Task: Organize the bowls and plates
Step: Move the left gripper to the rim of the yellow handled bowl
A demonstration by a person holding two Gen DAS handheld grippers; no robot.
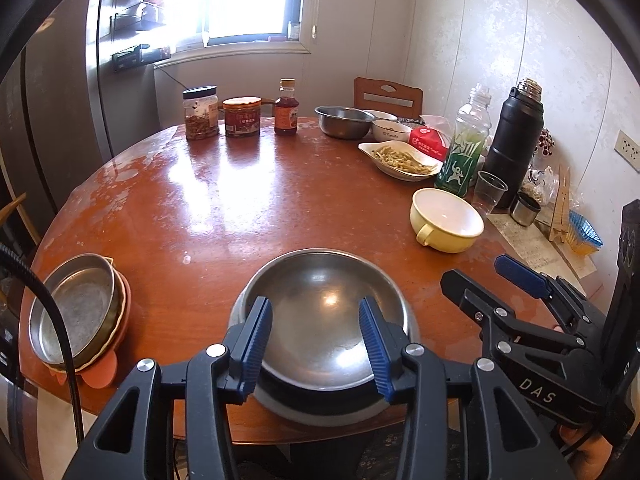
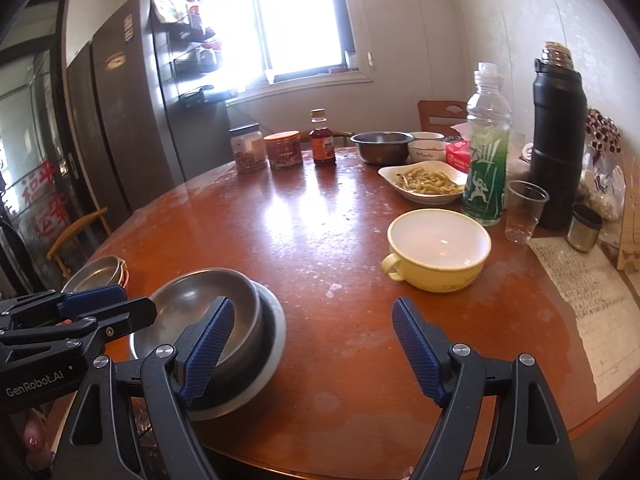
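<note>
1. While the left gripper was held over the near edge of the counter, its jaws were spread a little way, and nothing was pinched between them.
2. A steel bowl was seen right behind those jaws, set inside a wider steel bowl at the near edge of the counter.
3. It could not be told from the left wrist view whether the blue pads touched the bowl's rim.
4. The right gripper was held to the right of the stacked bowls, and its jaws were spread wide over bare wood with nothing in them.
5. A yellow bowl with a handle was placed farther back on the right, near a green bottle and a clear cup.
6. A stack of flat dishes was seen at the left edge of the counter.
7. A white dish of food, another steel bowl and a small white bowl were set at the far side, well apart from the stacked bowls.
8. Two jars and a sauce bottle were lined up at the back.
</note>
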